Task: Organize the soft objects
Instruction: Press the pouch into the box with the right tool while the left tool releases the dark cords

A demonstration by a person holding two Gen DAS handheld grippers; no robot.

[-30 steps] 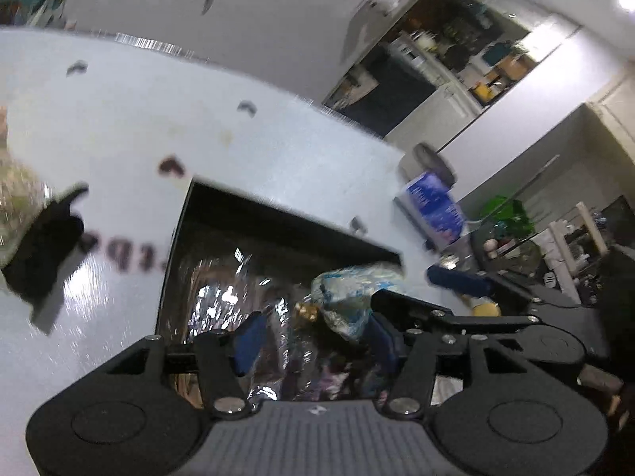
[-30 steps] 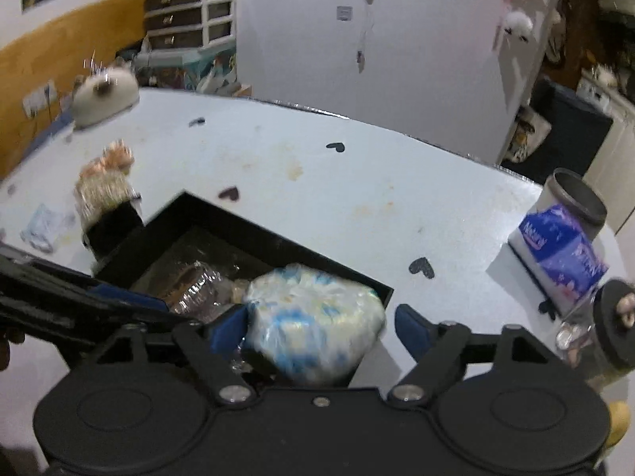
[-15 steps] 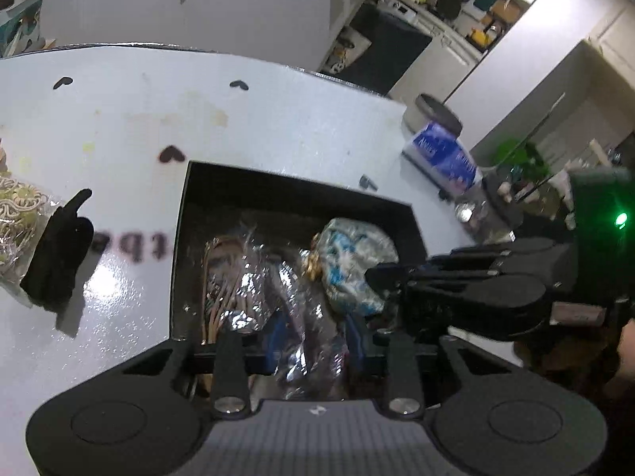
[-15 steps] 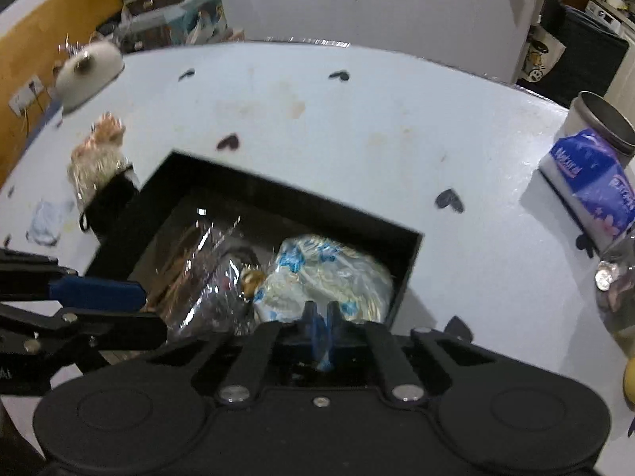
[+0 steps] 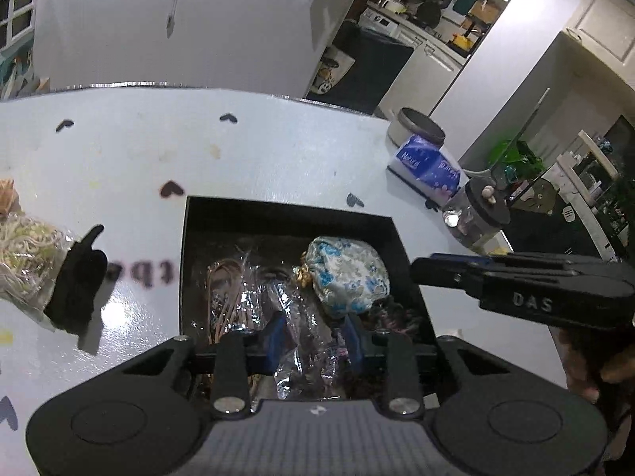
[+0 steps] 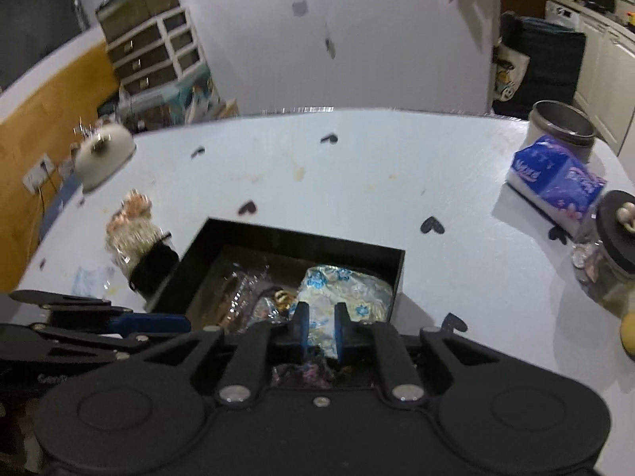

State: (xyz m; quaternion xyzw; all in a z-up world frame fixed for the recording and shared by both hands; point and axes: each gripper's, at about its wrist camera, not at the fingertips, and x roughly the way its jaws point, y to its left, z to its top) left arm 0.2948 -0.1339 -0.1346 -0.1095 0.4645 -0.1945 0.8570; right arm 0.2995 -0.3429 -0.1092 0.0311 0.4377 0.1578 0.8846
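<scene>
both grippers over the black box (image 5: 401,234) — floral pouch (image 5: 349,273) just beyond.

My left gripper (image 5: 313,337) hangs parted over the black box (image 5: 190,261), where the blue-flowered pouch (image 5: 347,275) lies among crinkled cellophane packets (image 5: 301,341).

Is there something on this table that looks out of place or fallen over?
Yes. The cellophane-wrapped bundle with a black base lies tipped on its side on the white table, left of the black box, while the other wrapped soft items are inside the box.
</scene>
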